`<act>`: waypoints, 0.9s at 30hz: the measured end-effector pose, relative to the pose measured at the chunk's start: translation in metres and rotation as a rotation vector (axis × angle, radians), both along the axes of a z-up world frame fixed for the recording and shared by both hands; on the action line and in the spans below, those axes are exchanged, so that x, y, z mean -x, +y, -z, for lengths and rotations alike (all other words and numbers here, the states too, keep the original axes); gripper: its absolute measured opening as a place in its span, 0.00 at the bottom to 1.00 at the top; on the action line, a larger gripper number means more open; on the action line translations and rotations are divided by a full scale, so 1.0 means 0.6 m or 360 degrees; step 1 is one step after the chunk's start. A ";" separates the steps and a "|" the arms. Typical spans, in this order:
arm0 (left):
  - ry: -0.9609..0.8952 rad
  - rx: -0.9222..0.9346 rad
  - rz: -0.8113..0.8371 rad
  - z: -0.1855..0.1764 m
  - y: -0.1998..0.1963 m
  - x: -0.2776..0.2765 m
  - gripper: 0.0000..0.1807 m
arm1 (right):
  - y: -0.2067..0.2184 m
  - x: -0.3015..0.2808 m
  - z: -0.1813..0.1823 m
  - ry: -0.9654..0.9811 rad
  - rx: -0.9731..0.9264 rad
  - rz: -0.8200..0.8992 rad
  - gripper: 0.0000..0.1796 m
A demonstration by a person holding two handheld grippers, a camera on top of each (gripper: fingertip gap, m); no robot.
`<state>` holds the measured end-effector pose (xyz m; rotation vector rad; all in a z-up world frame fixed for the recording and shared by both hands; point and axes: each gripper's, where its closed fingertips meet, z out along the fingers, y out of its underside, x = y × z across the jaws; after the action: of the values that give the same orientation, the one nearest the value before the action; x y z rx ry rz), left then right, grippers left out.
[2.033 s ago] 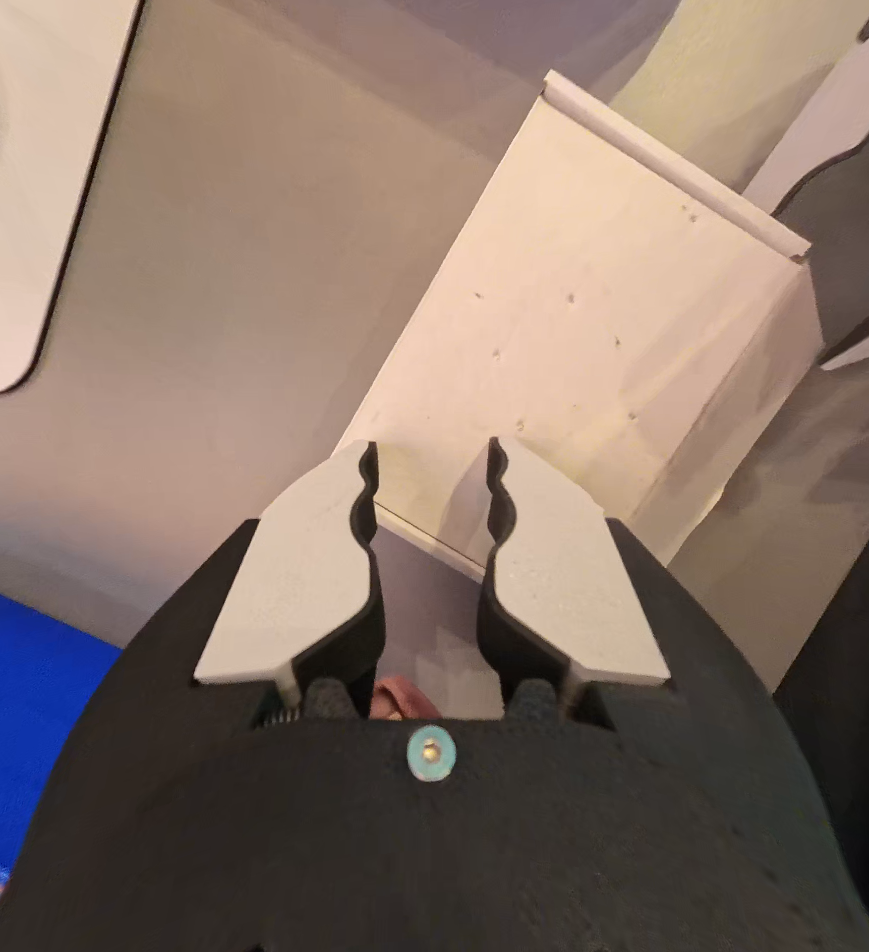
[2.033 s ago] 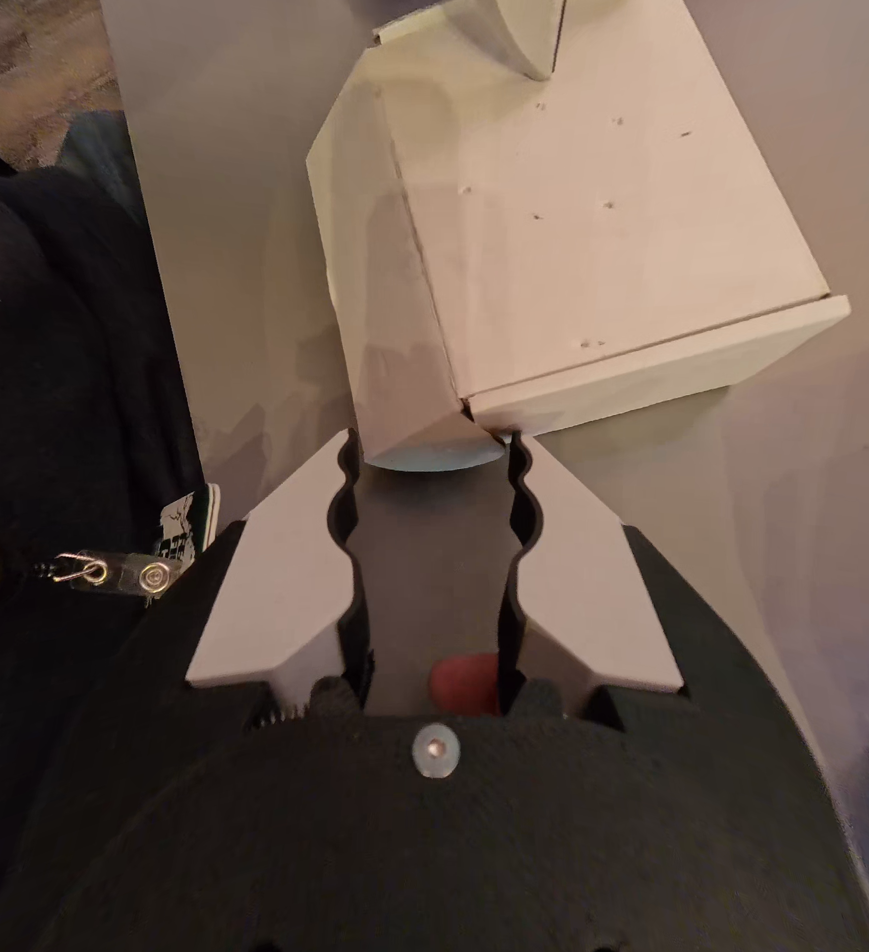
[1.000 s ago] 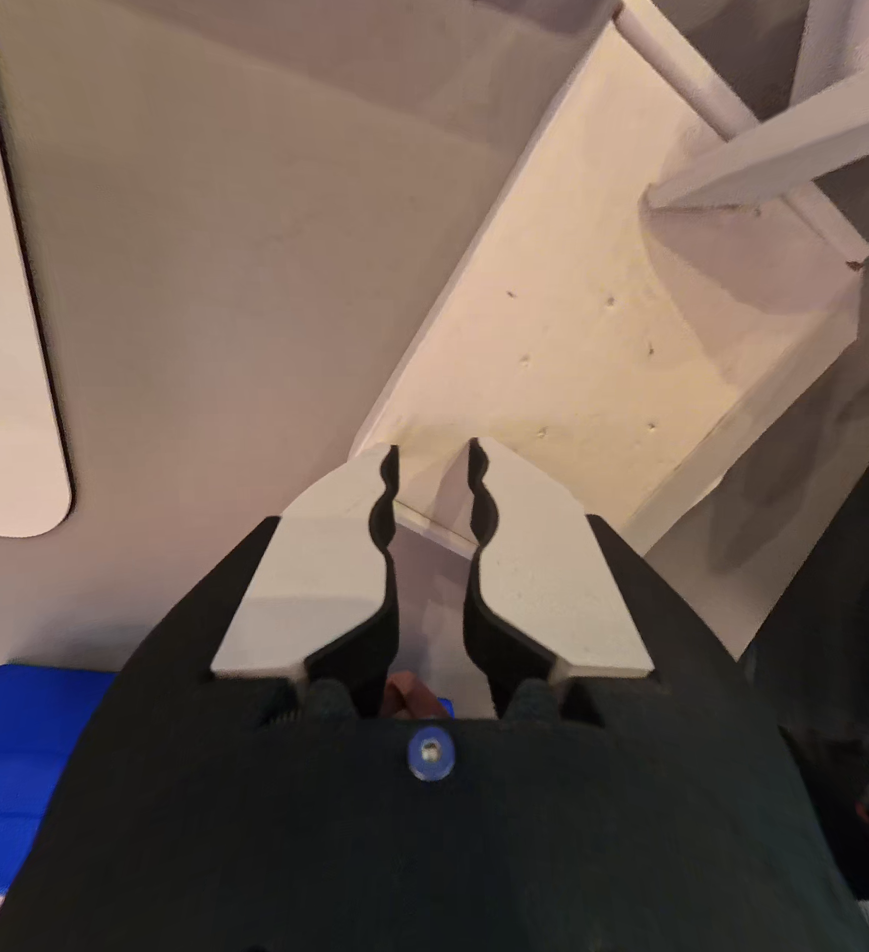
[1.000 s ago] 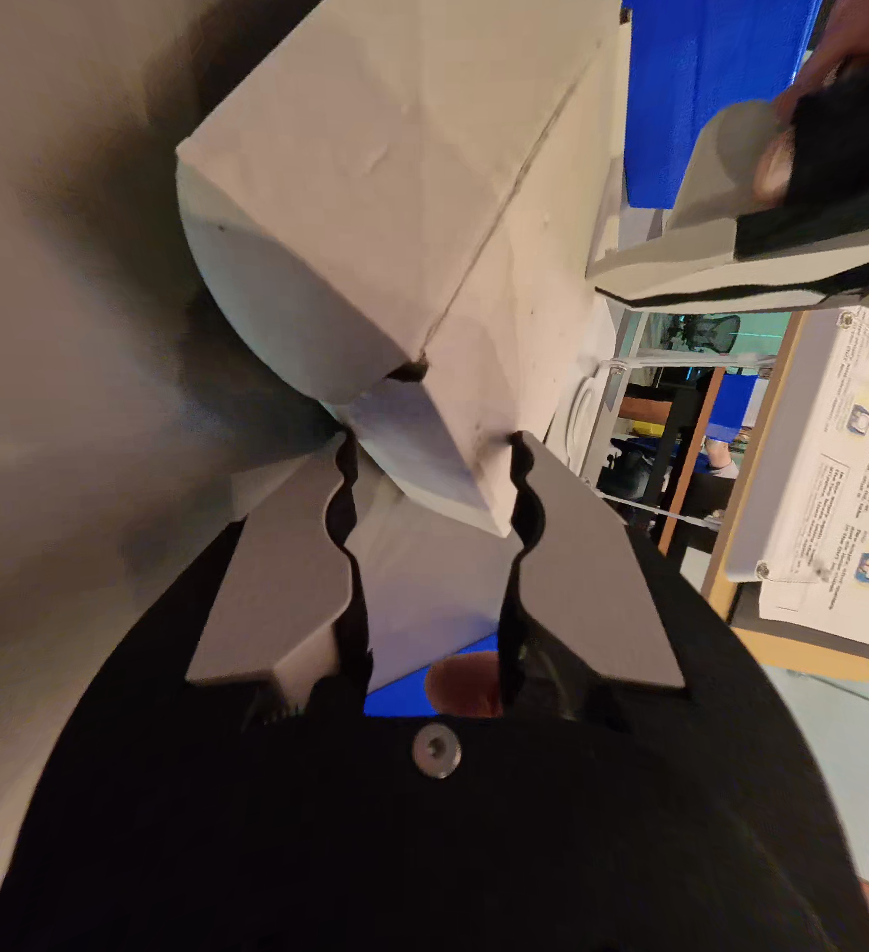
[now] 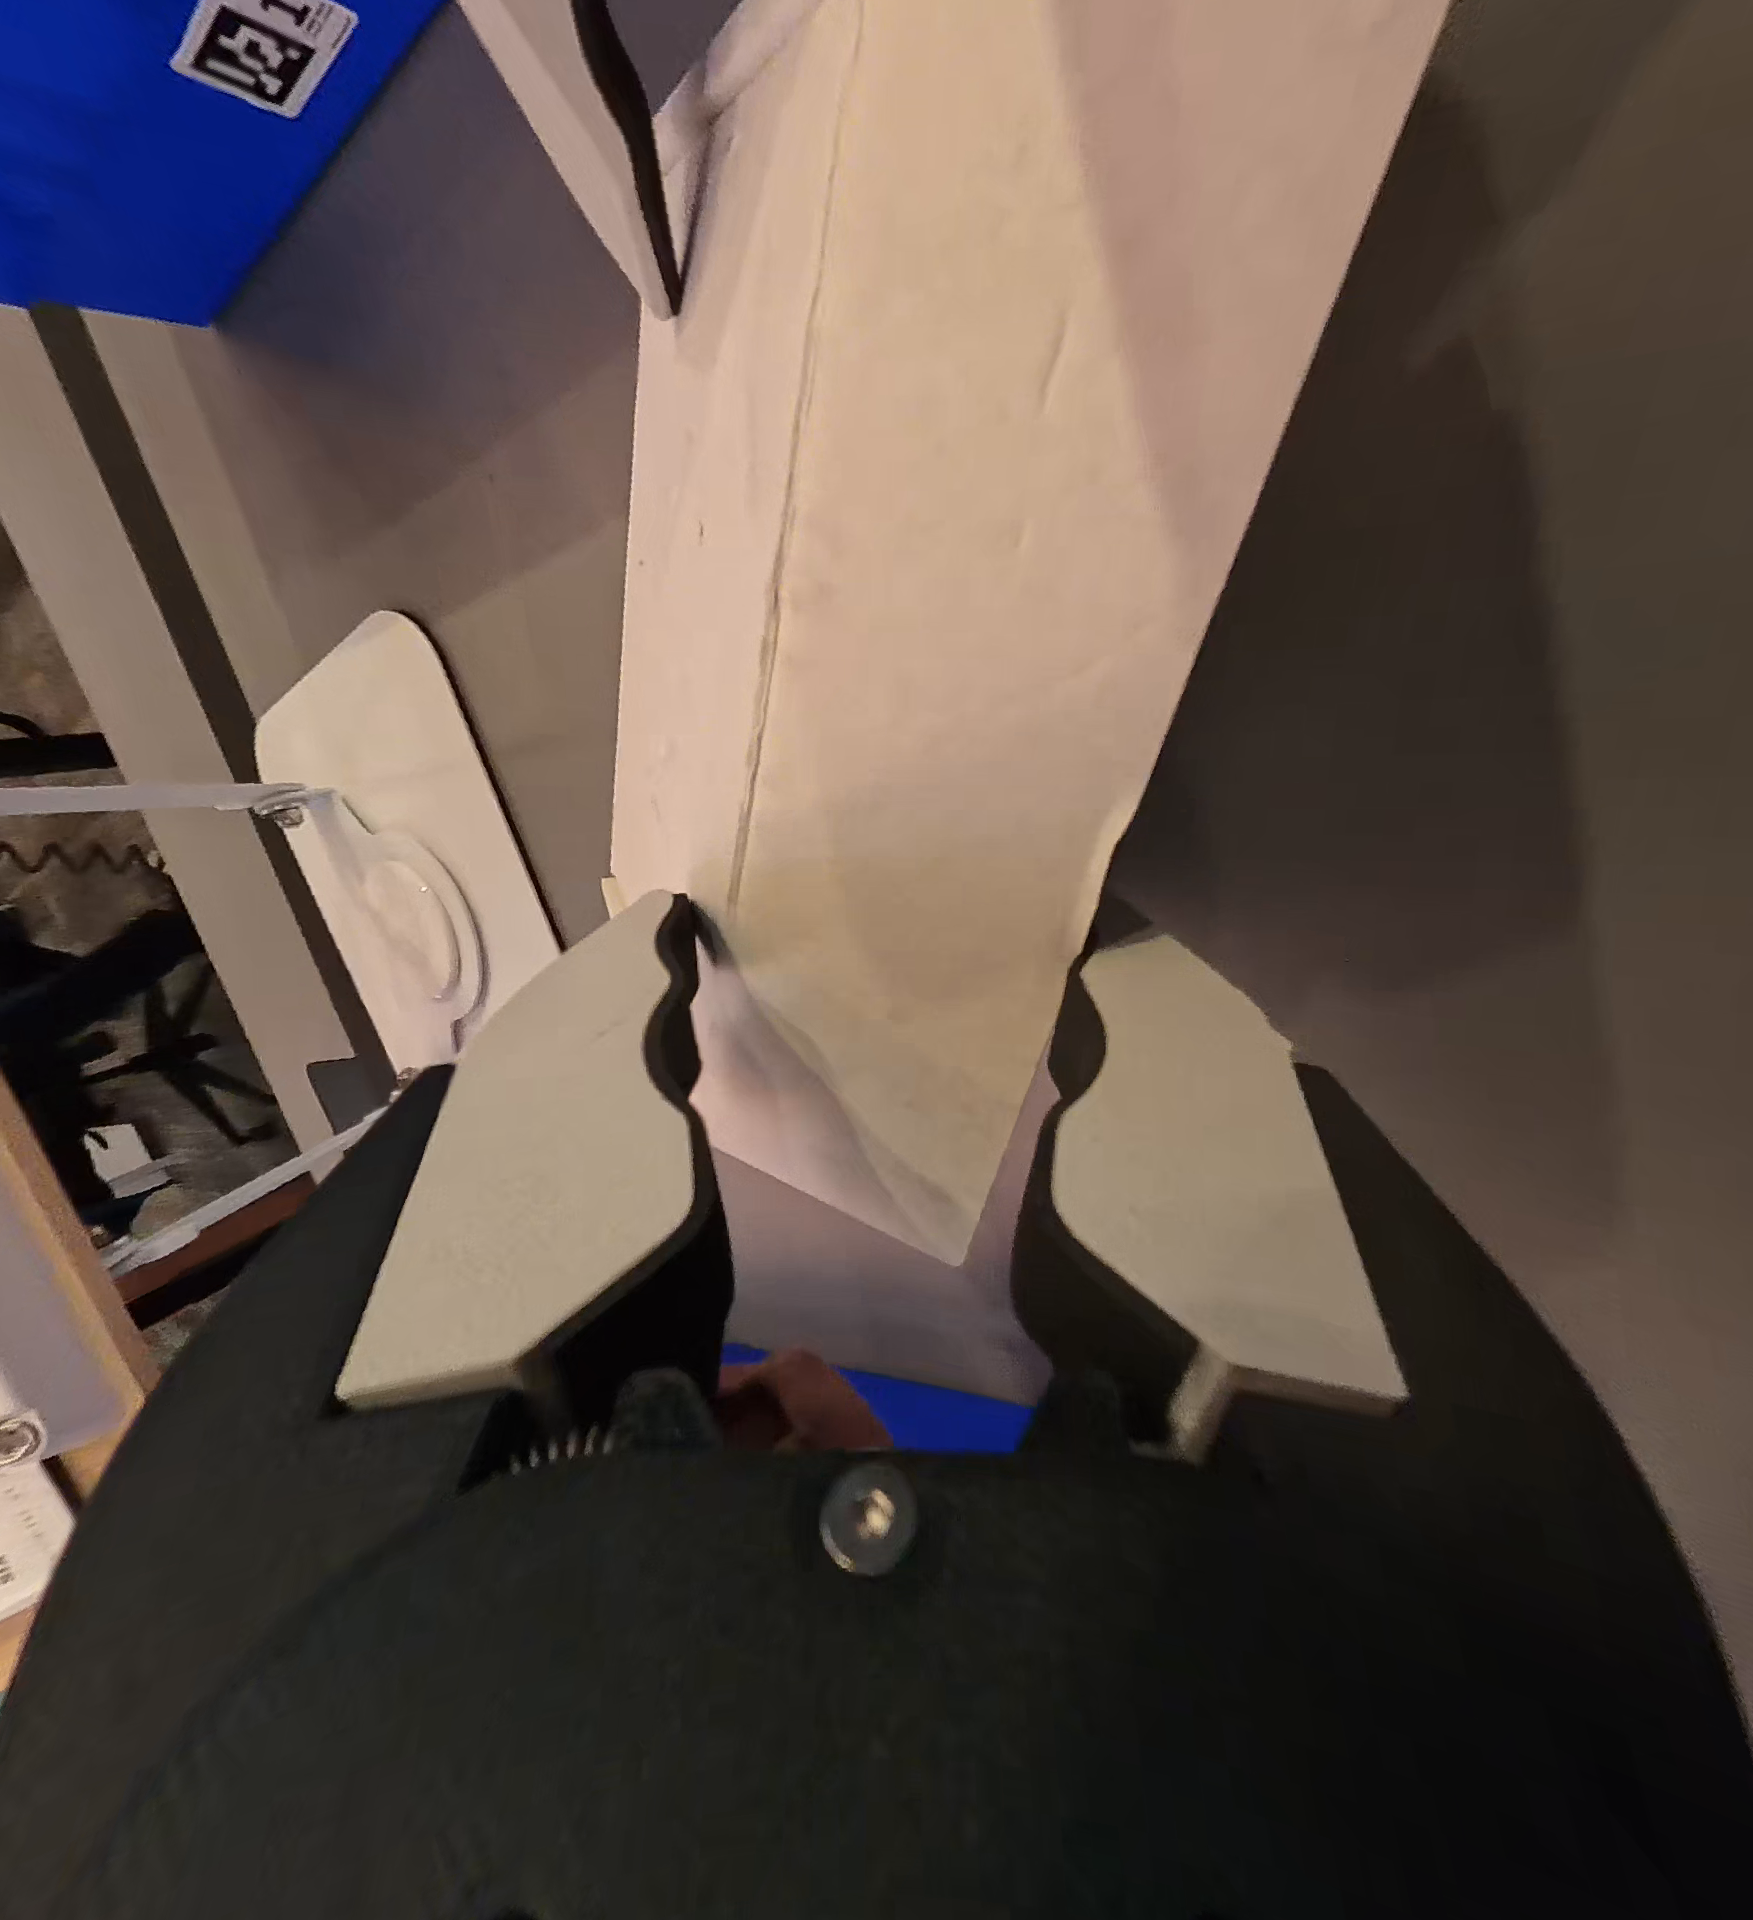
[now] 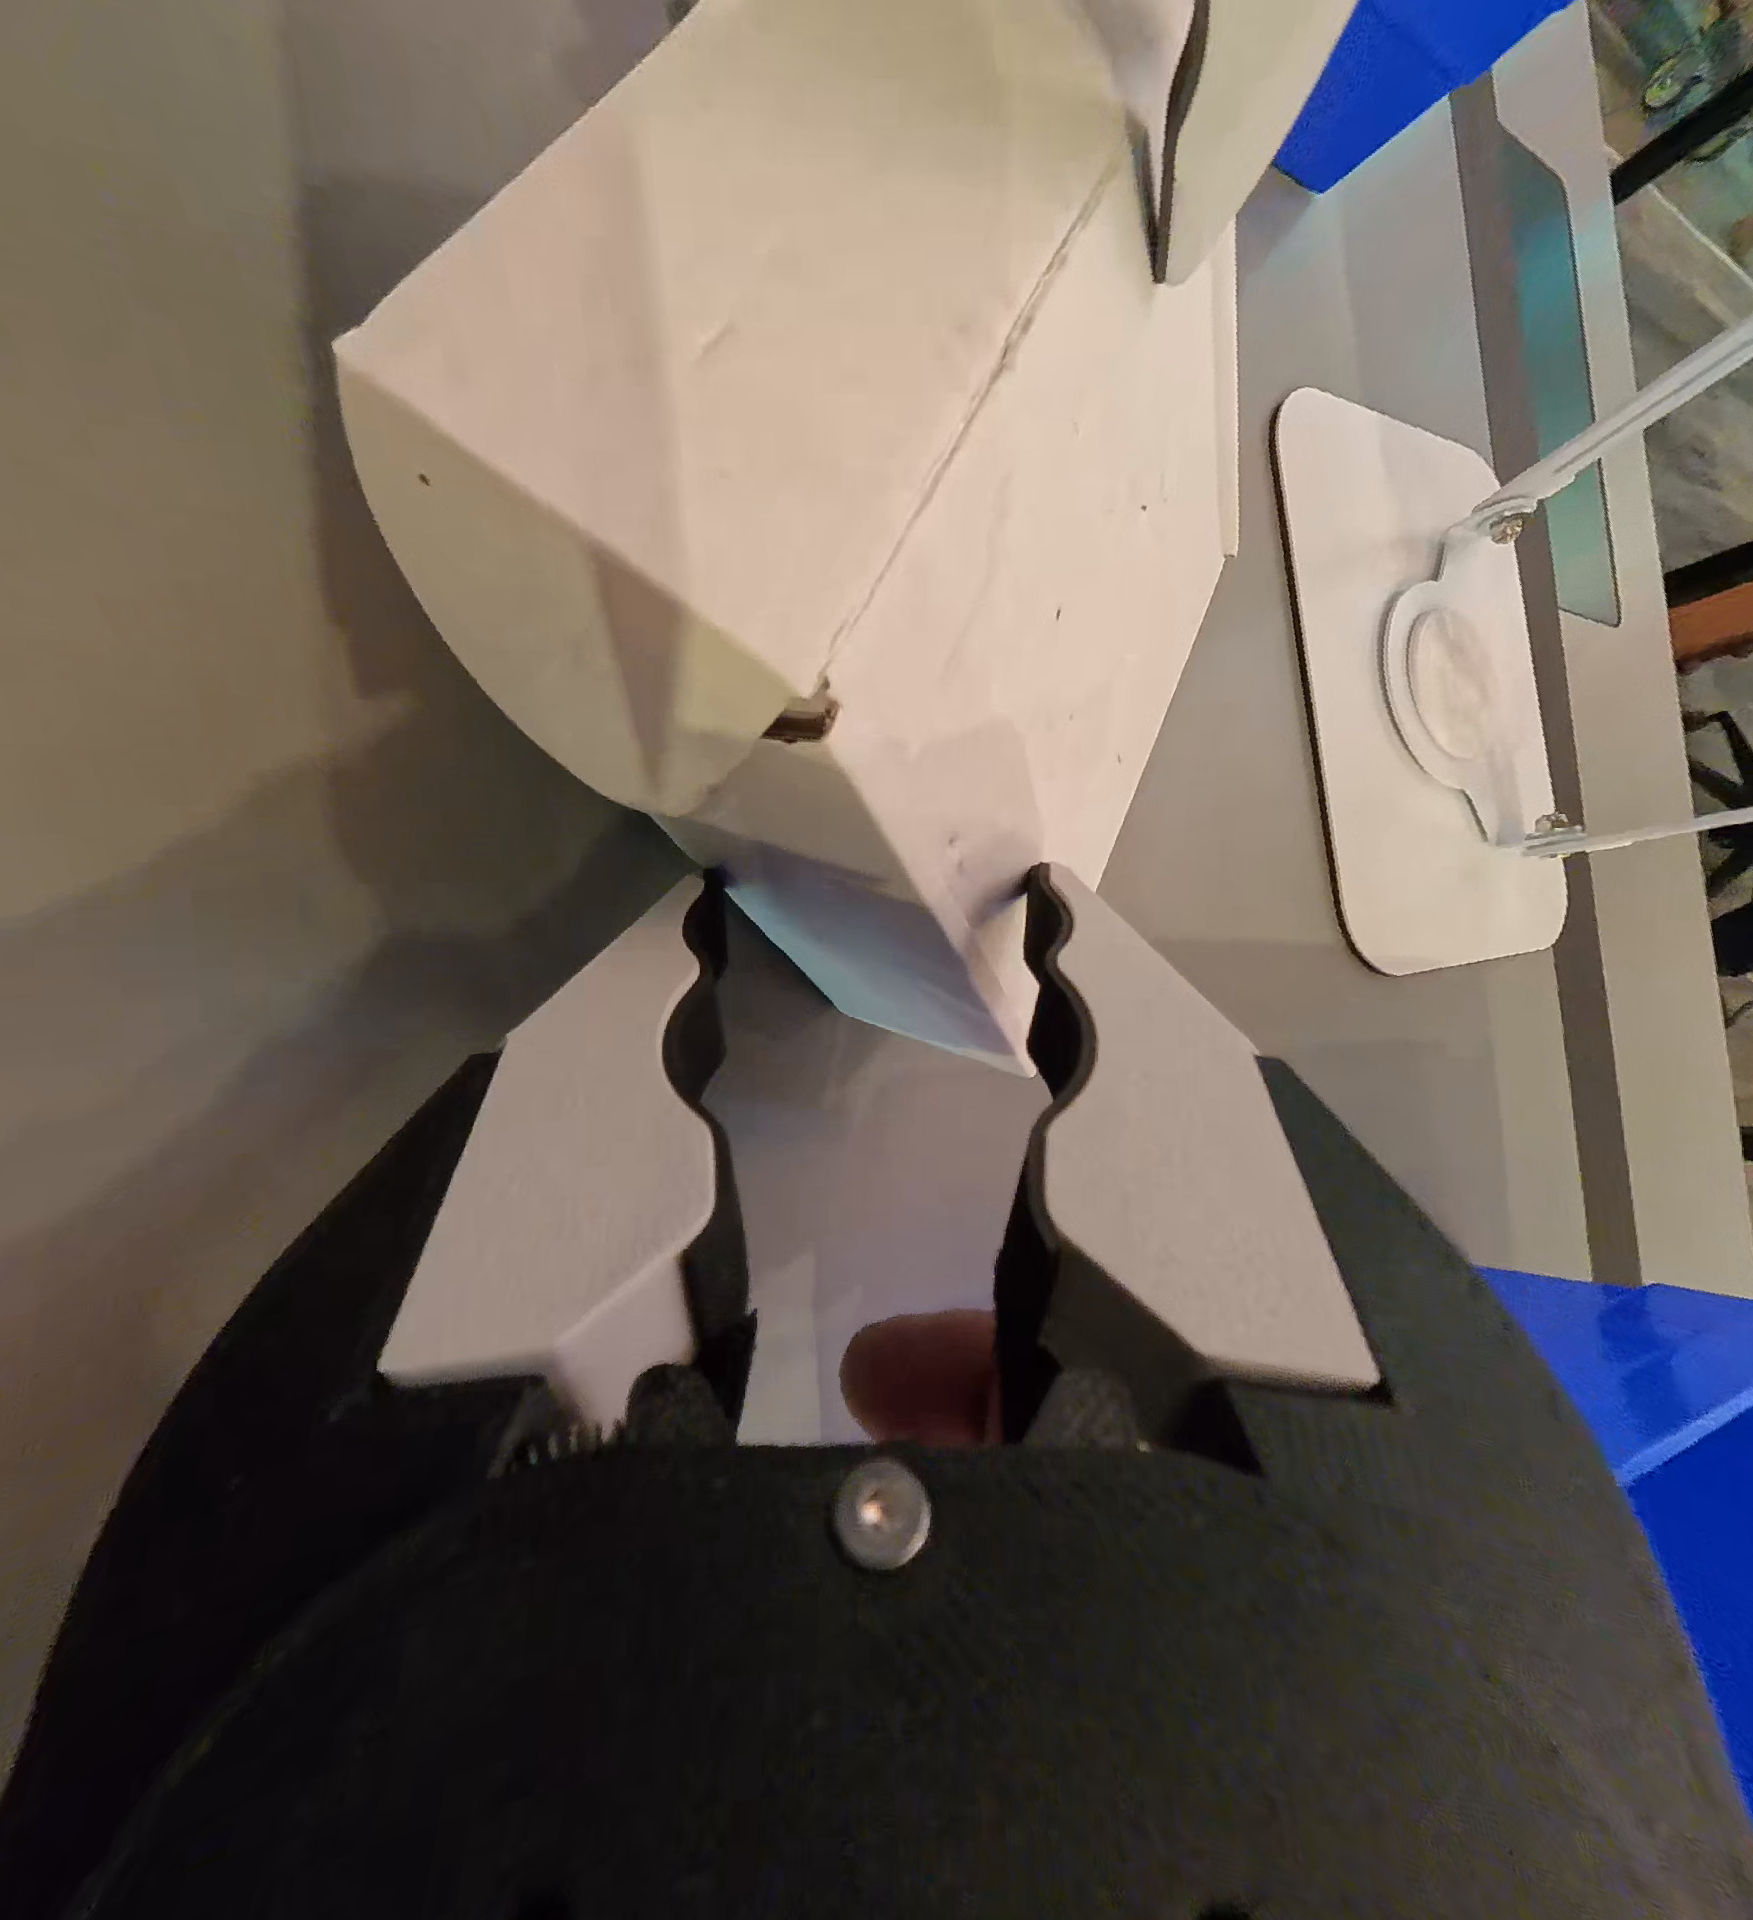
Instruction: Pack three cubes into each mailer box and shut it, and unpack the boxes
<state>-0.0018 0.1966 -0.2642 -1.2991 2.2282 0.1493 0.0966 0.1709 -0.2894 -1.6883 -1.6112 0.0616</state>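
a: where is the box sitting right now?

b: the white box [image 5: 955,582] is standing tipped up off the grey table [image 5: 1578,520], caught between the two claws, one at each end. in the right wrist view the same box [image 6: 747,416] is leaning away toward the top of the picture, with a rounded side flap showing at its near end.

a: what is the left claw [image 5: 882,966] doing?

b: its jaws are standing wide apart, and a corner of the box is poking down into the gap. the left finger is touching the cardboard at its tip, while the right finger is sitting just beside the box edge. i cannot tell whether it is actually pinching anything.

a: and the right claw [image 6: 872,894]?

b: it is parted about as far, with a folded corner of the box lying between the fingers. the corner is touching the right finger; whether the left one is touching, i cannot tell.

a: anything else around?

b: a blue bin [image 5: 103,156] is sitting at the upper left in the left wrist view, and a white mat [image 6: 1412,675] with a clear plastic stand [image 6: 1454,665] over it is lying on the table, to the right of the box in the right wrist view. the other claw's finger [image 5: 612,135] is touching the far end of the box.
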 end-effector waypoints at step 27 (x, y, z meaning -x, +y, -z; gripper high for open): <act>0.0237 0.0333 -0.0056 -0.024 -0.007 -0.036 0.33 | -0.063 0.017 -0.115 0.0380 -0.0209 0.0138 0.29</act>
<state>0.0195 0.1923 -0.2498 -1.4808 2.3993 0.0266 0.0865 0.1334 -0.2203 -1.5834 -1.3353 0.1076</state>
